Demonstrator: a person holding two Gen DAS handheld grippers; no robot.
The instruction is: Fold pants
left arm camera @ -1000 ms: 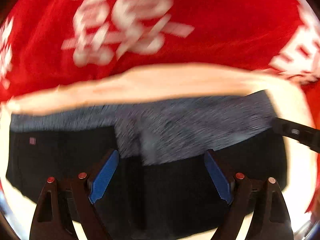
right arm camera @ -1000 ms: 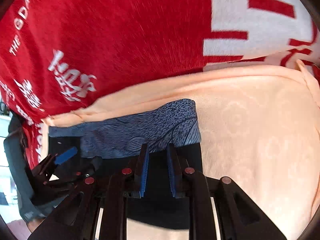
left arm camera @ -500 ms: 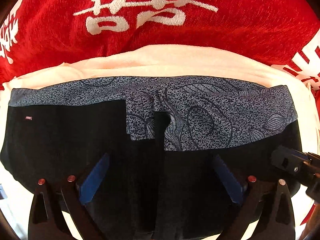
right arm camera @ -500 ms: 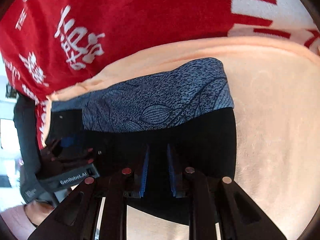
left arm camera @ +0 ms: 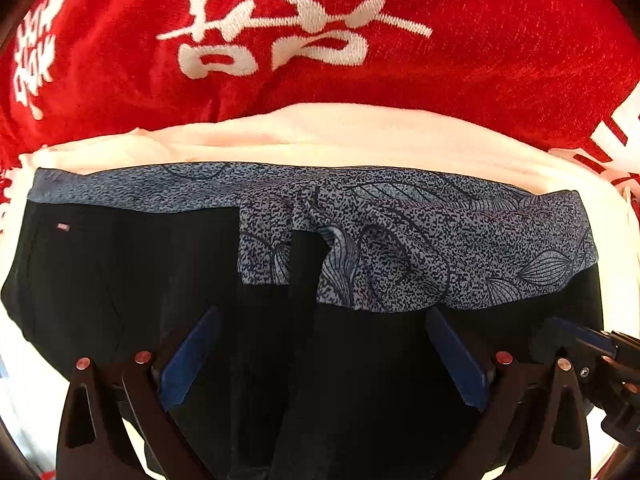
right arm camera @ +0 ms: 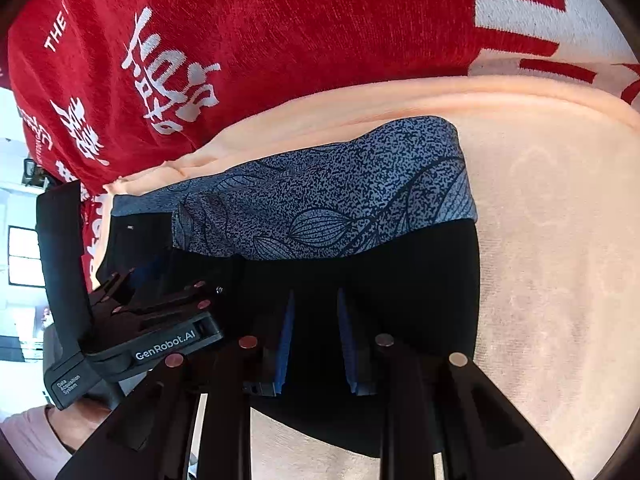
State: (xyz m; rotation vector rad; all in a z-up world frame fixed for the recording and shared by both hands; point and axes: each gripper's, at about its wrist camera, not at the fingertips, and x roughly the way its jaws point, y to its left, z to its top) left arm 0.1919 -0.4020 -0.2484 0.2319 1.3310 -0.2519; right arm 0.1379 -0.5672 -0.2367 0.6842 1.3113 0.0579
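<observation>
Peach towel (right arm camera: 560, 260) over red lettered blanket (left arm camera: 500, 60), serving as folding surface. Left gripper (left arm camera: 322, 354) spread wide above black pants (left arm camera: 120, 280), holding nothing. Right gripper (right arm camera: 314, 344) at 3 o'clock, narrowed to a slim gap; grip on cloth unclear. Patterned waistband (left arm camera: 440, 248) at 12 o'clock, likely aligned for folding.

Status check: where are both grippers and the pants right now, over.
Left gripper jaws wide open over the black pants. Right gripper jaws narrowly apart, grip unclear. Patterned waistband bunched mid-width. Nothing in the way.
</observation>
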